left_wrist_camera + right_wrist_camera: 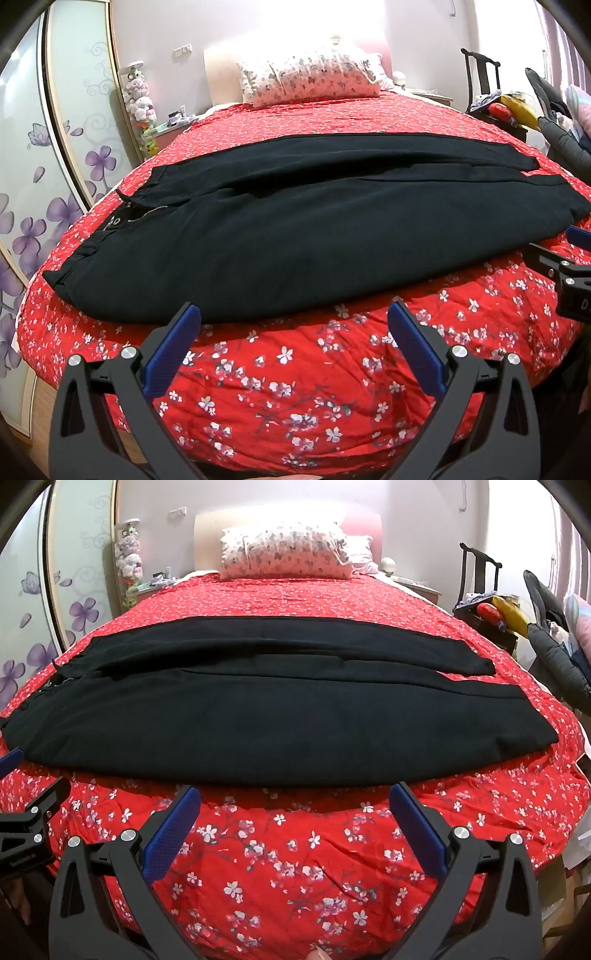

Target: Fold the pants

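Observation:
Black pants (280, 221) lie flat across a red flowered bedspread (295, 387), waist with zipper at the left, leg hems at the right, one leg lying along the other. In the right wrist view the same pants (229, 709) span the bed. My left gripper (293, 317) hovers open just short of the pants' near edge, nothing between its blue pads. My right gripper (293, 797) is likewise open and empty before the near edge. Each gripper shows at the other view's side: the right one (569, 258), the left one (22, 794).
A flower-print pillow (310, 79) rests at the headboard. A wardrobe door with purple flowers (55, 166) stands at the left. A dark chair with clutter (495, 103) and a grey padded garment (561, 144) stand at the right. Stuffed toys (138, 96) sit by the bedside table.

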`<state>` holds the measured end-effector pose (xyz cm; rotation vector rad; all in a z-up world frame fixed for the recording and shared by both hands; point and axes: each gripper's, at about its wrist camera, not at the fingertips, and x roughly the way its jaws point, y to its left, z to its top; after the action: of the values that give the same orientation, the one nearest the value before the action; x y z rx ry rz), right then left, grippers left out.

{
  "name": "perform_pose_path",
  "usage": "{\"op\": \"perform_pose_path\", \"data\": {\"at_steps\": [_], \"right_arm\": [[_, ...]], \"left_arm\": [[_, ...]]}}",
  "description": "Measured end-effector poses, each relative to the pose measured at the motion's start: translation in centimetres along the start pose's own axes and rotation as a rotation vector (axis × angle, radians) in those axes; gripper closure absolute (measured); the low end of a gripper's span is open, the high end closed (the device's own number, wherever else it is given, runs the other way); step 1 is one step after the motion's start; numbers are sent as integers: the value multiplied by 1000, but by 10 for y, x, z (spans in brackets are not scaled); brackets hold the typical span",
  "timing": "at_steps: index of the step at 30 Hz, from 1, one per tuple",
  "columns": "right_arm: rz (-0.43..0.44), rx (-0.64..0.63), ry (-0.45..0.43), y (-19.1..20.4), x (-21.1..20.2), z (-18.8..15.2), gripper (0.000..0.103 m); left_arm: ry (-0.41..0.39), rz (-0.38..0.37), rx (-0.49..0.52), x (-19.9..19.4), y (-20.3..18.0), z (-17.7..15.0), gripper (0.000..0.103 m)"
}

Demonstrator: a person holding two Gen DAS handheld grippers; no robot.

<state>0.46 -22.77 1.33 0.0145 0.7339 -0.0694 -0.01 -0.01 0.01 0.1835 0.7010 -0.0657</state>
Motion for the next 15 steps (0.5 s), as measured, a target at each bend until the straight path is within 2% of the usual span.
{"op": "perform_pose_path", "data": {"at_steps": [15], "right_arm": [[1, 2, 3, -1, 1, 0, 1]], "left_arm": [[1, 2, 3, 0, 0, 0, 2]]}}
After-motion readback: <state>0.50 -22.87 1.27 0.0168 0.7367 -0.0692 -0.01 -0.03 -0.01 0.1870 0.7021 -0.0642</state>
